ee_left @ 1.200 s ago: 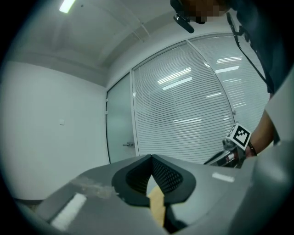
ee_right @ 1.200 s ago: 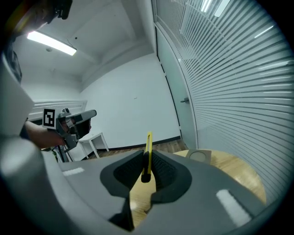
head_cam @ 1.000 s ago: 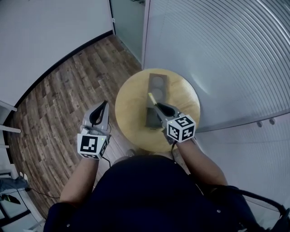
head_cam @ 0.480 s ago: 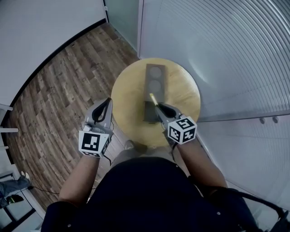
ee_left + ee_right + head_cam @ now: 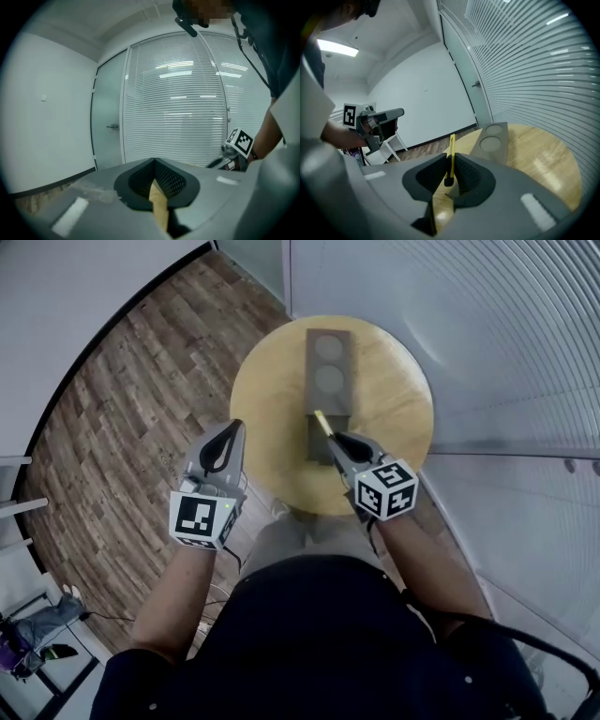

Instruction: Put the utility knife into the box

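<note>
A grey oblong box (image 5: 329, 362) lies on the round wooden table (image 5: 272, 381), with two round recesses at its far end and an open compartment at its near end. My right gripper (image 5: 335, 439) is shut on a slim yellow utility knife (image 5: 322, 420), whose tip points away over that near compartment. In the right gripper view the knife (image 5: 451, 150) stands upright between the pads, with the box (image 5: 492, 138) just beyond it. My left gripper (image 5: 234, 426) hangs off the table's left edge, shut and empty; its pads meet in the left gripper view (image 5: 154, 161).
Wooden plank floor (image 5: 122, 399) surrounds the table on the left. A glass wall with horizontal blinds (image 5: 506, 334) runs close behind and to the right of the table. A white stool (image 5: 393, 140) stands by the far wall. The person's body fills the lower head view.
The head view has shifted, so the table sits higher in frame. The right gripper still holds the knife over the box's near end. The left gripper has risen closer to the table's edge.
</note>
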`<state>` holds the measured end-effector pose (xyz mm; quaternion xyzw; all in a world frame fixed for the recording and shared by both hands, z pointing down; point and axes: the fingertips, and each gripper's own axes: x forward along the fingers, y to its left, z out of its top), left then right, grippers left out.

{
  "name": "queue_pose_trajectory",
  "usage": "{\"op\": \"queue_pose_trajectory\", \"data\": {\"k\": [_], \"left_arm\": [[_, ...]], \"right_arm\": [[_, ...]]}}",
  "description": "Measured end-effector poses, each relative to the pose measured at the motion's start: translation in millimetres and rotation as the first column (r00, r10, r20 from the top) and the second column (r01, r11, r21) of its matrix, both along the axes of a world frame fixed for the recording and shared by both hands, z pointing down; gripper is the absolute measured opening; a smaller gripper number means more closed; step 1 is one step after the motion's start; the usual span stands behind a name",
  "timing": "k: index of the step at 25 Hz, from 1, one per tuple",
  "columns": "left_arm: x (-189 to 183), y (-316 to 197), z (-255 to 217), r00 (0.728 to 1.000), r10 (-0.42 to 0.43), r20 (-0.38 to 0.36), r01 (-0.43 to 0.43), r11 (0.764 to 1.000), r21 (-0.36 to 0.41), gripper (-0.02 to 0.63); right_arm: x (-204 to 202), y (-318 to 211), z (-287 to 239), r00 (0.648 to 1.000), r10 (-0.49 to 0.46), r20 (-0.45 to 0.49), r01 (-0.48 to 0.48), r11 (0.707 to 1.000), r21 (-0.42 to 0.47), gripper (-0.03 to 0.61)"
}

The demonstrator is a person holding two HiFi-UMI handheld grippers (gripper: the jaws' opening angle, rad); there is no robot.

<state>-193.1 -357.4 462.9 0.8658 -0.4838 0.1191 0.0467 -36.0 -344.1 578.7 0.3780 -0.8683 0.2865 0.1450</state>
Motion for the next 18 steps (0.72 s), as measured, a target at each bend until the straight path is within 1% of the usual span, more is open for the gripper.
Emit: {"op": "queue_pose_trajectory", "data": {"k": [4,9,12,15,18], "left_arm": [[1.9,-0.9,18.4,1.0,0.002,0.008,-0.002,1.0,-0.007,0.003],[9.0,-1.3,58.2,1.0,-0.014,0.001,0.014,0.996,-0.086,0.003],[15.1,1.9,73.6,1.0,-0.01,-0.001,0.009,0.993,-0.114,0.003],[12.2,1.9,90.5,1.0,-0.024,0.008,0.025,0.989,-0.146,0.003],[9.8,-2.1,102.9,0.999,-0.036,0.01,0.037,0.987,-0.159,0.003]], "right_arm": [[-0.4,7.3,18.3,1.0,-0.009,-0.02,0.008,1.0,-0.013,0.061],[3.9,14.0,39.7,0.999,-0.022,-0.035,0.02,0.998,-0.062,0.061],[7.7,13.6,52.1,0.999,-0.016,-0.031,0.013,0.996,-0.093,0.06],[8.0,9.4,62.4,1.0,-0.012,-0.02,0.009,0.994,-0.113,0.06],[7.4,2.6,75.0,1.0,-0.019,-0.019,0.017,0.992,-0.126,0.06]]}}
